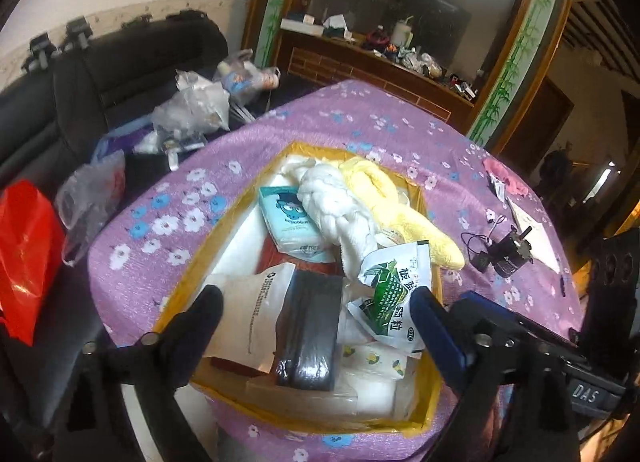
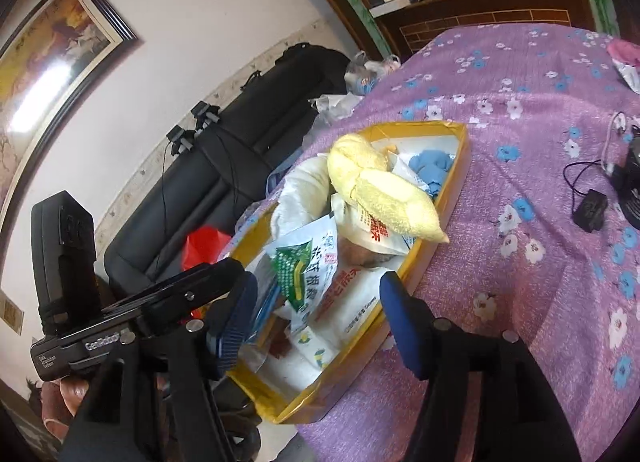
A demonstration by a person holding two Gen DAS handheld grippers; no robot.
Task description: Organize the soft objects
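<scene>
Filling most of the purple flowered tablecloth (image 1: 248,149) was the yellow-rimmed cardboard box (image 1: 168,318), and every place below is given from that box. Inside it, largest of the soft things, lay the yellow towel (image 2: 384,189), rolled and draped over the far-right rim so that one end hung outside. It looked light, limp and not fragile; I judged a pinch across the thick rolled middle would hold better than a pinch at the loose tip, which would likely let it unroll and trail. Just beside it, toward the box's far middle, sat the white twisted cloth (image 1: 340,201), equally soft and light, its braided bulge offering the firmest bite. Nearer the box's front lay the black flat pack (image 1: 308,334), stiffer by the look of it and glossy, so probably slippery under the pads. Touching its right side was the green-printed sachet (image 1: 392,286), crinkly film, light, best taken by an edge seam. At the box's left-centre stood the teal tissue pack (image 1: 288,217), squashy and easy to squeeze across its short sides. Well apart from the box, toward the table's far right corner, lay a pink fluffy item (image 1: 506,177).

Both tools hovered over the box's near end. The left gripper (image 1: 316,322) was spread wide and held nothing; the right gripper (image 2: 316,310) likewise stood wide and empty, over the box's near-right corner.
</scene>
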